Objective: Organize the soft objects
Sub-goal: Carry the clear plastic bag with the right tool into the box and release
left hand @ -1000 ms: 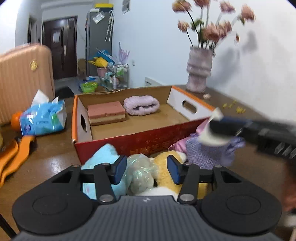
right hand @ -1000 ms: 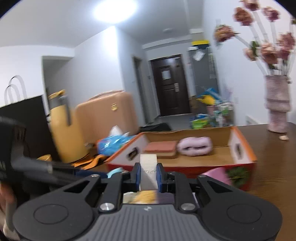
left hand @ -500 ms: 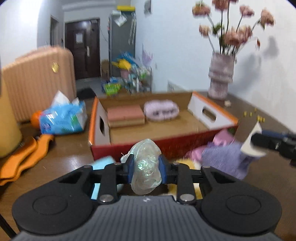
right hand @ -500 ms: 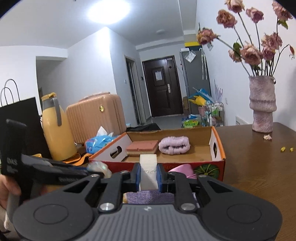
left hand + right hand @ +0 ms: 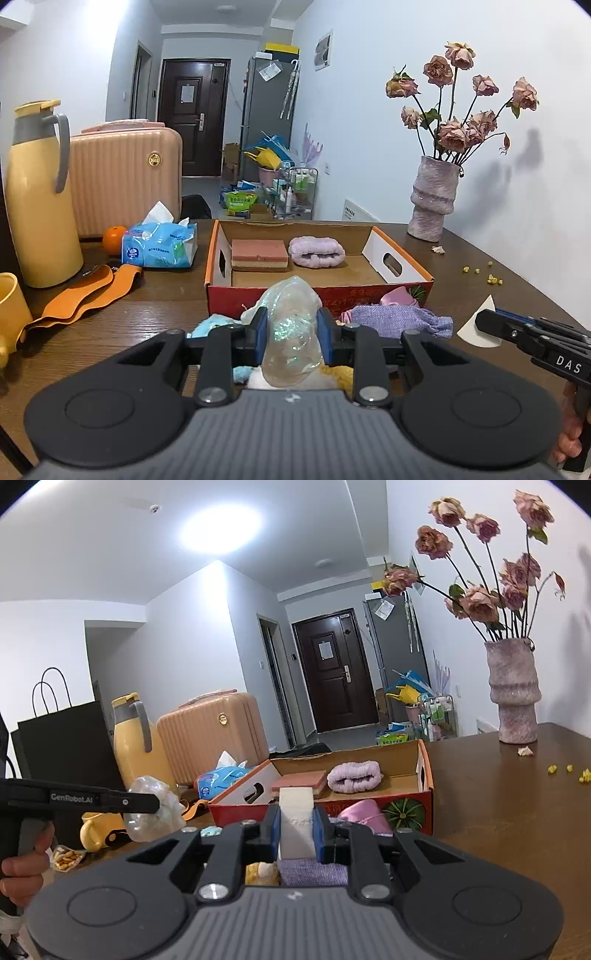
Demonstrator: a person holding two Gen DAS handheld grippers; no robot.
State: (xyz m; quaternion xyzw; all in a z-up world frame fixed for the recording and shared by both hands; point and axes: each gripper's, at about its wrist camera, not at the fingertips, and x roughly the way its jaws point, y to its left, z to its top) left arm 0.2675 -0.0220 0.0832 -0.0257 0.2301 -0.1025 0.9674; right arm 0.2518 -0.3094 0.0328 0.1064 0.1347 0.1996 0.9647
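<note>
The left hand-held gripper (image 5: pixel 291 330) is clamped on a clear, glittery soft bag (image 5: pixel 293 332), which is held up off the tabletop (image 5: pixel 147 314) just in front of the open cardboard box (image 5: pixel 402 286). The right hand-held gripper (image 5: pixel 295 829) is clenched on a white foam block (image 5: pixel 295 819), also held in front of the box. Inside the box a pink sponge (image 5: pixel 259 253) and a lilac fluffy roll (image 5: pixel 316 252) are seen side by side, while a purple cloth (image 5: pixel 399 321) and other soft things lie on the tabletop against the box's red front.

Home, lived-in flat: hallway leading to a front door (image 5: pixel 194 118), fridge (image 5: pixel 267 110), suitcase (image 5: pixel 125 181), wooden table (image 5: pixel 480 280) carrying a vase (image 5: pixel 434 199), tissues (image 5: pixel 160 249), thermos (image 5: pixel 38 195).
</note>
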